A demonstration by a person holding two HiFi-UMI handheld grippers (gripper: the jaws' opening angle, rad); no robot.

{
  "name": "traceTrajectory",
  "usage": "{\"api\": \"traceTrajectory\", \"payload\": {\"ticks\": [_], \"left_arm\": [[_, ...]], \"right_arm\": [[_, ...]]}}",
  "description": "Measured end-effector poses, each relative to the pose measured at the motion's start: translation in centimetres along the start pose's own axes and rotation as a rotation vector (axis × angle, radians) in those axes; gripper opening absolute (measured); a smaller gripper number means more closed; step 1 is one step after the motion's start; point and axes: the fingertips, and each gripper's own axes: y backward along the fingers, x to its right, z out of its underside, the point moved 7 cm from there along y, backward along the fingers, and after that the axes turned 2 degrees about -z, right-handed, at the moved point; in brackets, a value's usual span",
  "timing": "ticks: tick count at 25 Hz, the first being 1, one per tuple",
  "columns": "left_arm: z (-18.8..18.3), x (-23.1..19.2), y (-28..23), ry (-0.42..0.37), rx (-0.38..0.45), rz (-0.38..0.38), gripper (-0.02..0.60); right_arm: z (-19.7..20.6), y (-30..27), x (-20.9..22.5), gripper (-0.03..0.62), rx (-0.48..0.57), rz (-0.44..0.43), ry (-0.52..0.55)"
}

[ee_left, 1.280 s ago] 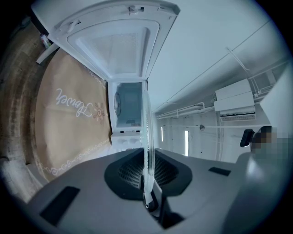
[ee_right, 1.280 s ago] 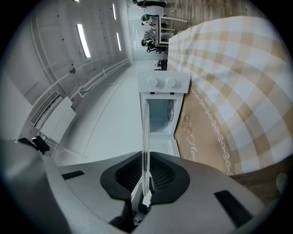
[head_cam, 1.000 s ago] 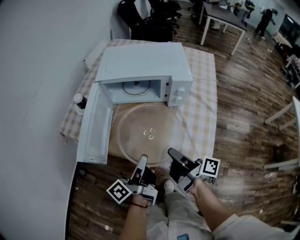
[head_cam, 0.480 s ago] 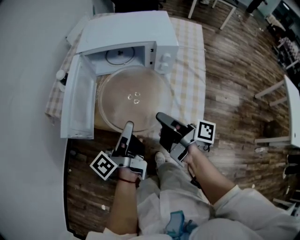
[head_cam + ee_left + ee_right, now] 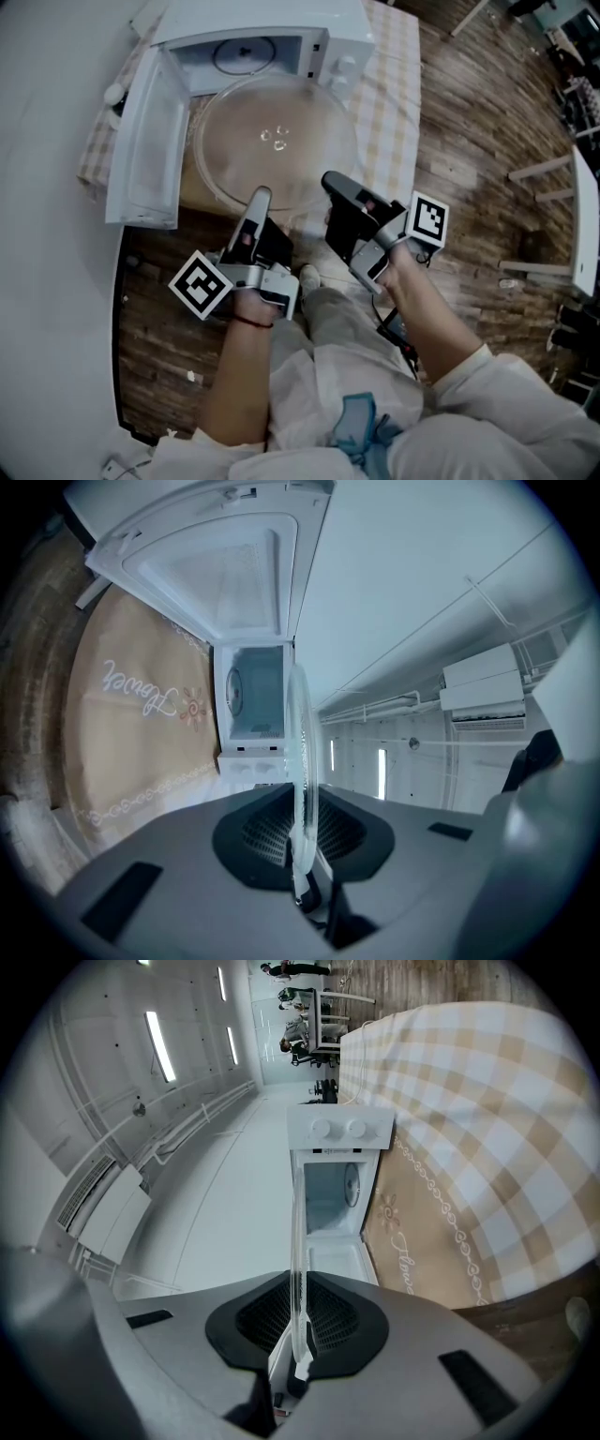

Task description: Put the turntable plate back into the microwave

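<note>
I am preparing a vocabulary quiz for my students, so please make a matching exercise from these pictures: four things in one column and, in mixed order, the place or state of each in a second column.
Things:
1. microwave door
2. turntable plate
3. tablecloth
4. roller ring

Places or states:
A. inside the microwave
B. clamped by the left claw and the right claw
C. swung open
D. checked, under the microwave

Pairs: 1-C; 2-B; 3-D; 4-A
</note>
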Motion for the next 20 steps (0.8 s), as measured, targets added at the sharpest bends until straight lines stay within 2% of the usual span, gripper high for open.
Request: {"api": "traceTrajectory", "payload": {"ticks": [13,20], "left_arm": [[0.54,-0.20,0.47,0.035,0.025,-0.022,0.035],[0.34,0.01,-0.19,0.010,0.052,-0.018,0.035]], "right_arm": [[0.24,0.11,0.48,0.054,-0.004,-0.006,-0.020],[-0.58,-0.64,0.52,0.054,-0.024,-0.030,-0.020]]}}
